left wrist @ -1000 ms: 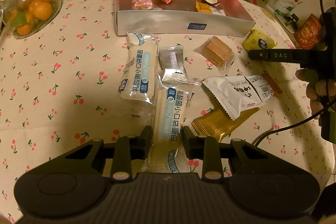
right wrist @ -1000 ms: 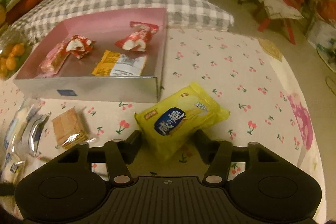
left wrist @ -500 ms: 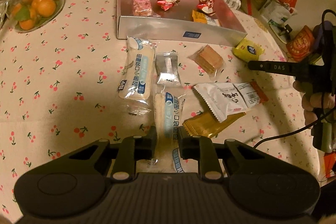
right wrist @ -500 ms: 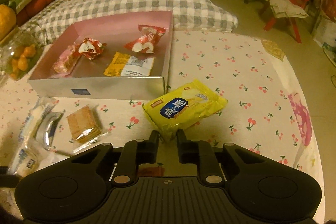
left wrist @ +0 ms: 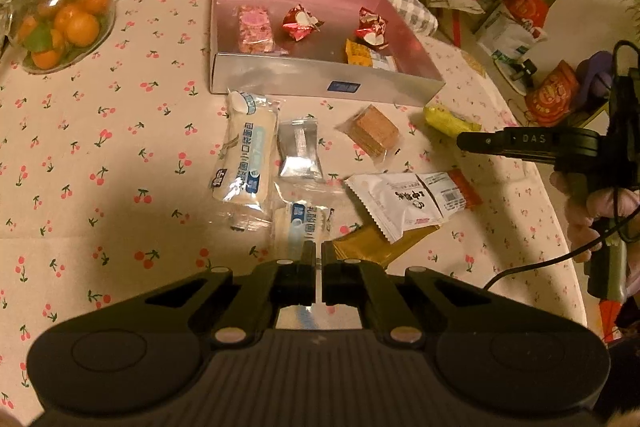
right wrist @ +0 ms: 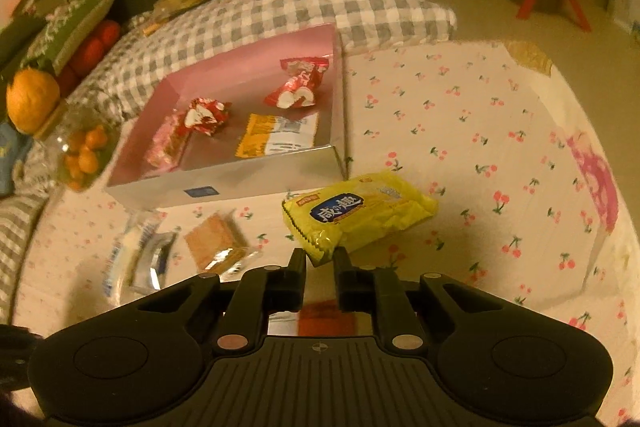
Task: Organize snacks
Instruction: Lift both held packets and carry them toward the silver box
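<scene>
Both grippers are now clamped, where a second ago both were standing open around their targets. My left gripper (left wrist: 318,254) is pinching the near end of the white bread pack (left wrist: 301,227), jaws almost together on the thin wrapper seal; that pack is lying on the tablecloth (left wrist: 80,163) below its twin (left wrist: 245,151). My right gripper (right wrist: 320,263) is closed on the near corner of the yellow cracker bag (right wrist: 358,213), and the bag is looking tilted, far end just beside the front right corner of the pink box (right wrist: 256,175), so I'm reading it as starting to lift. Meaning: both picks are made, next is carrying both into the box.

View differences: the left camera is showing the leftover pile — silver sachet (left wrist: 300,153), wafer pack (left wrist: 374,131), white packet (left wrist: 404,203) over a gold one (left wrist: 360,247) — plus the right tool from the side, only the bag's end peeking past it. The right camera is showing the bag label and free floor space in the box beside four snacks; the white and gold packets are out of its frame.
</scene>
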A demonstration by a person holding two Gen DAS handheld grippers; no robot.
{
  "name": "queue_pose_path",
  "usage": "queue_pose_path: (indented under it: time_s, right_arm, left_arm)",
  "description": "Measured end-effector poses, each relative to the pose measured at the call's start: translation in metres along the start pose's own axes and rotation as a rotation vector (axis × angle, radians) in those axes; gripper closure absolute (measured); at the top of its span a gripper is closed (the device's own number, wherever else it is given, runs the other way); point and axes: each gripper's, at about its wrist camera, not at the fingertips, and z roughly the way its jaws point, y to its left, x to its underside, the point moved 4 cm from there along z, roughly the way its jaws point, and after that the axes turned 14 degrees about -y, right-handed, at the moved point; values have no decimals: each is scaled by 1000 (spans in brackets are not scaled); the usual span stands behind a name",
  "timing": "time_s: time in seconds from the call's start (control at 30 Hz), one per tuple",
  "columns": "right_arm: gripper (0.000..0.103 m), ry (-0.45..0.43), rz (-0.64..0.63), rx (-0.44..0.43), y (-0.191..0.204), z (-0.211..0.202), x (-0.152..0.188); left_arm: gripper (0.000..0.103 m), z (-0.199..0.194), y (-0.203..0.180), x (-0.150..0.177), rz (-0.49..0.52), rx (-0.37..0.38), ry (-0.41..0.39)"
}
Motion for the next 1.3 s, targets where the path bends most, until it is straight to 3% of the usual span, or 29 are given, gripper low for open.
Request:
queue_pose_path:
  time_s: [0.2,0.3,0.4,0.5,0.53,0.6,0.67,0.77,0.9,1.07,1.17,1.3]
  right_arm:
    - [91,9,11,-30,7,-9,0]
    - [91,28,5,-11,7,-11,1]
    - [91,60,-11,27,3,-11,4]
    - [83,98,-33,27,1,-11,10]
    - [79,109,-43,35,0,-10,11]
    - [57,105,-51,48,-3,-10,13]
    - [44,77,-66,54,-4,-10,11]
    - [33,57,-51,60,-6,-4,7]
    - [32,53,105,63,-13,13,-1]
    - [32,8,234,138,-17,26,-9]
    - [32,-8,219,170,-9,32,-9]
    - [32,-9,109,237,3,41,-4]
  left_arm:
    - [97,4,6,3,5,-20,16]
    - [83,7,6,7,28,-24,29]
    - [75,13,3,12,41,-27,46]
    - [65,19,1,16,81,-47,54]
    - [65,20,1,17,90,-56,55]
    - [65,22,3,19,92,-65,63]
    - [65,26,4,22,86,-74,71]
    - [65,26,1,23,110,-88,53]
    - [67,27,-6,24,155,-107,40]
    - [73,28,-9,24,187,-118,39]
    - [73,28,-9,25,194,-119,38]
    - [74,28,-8,25,190,-116,38]
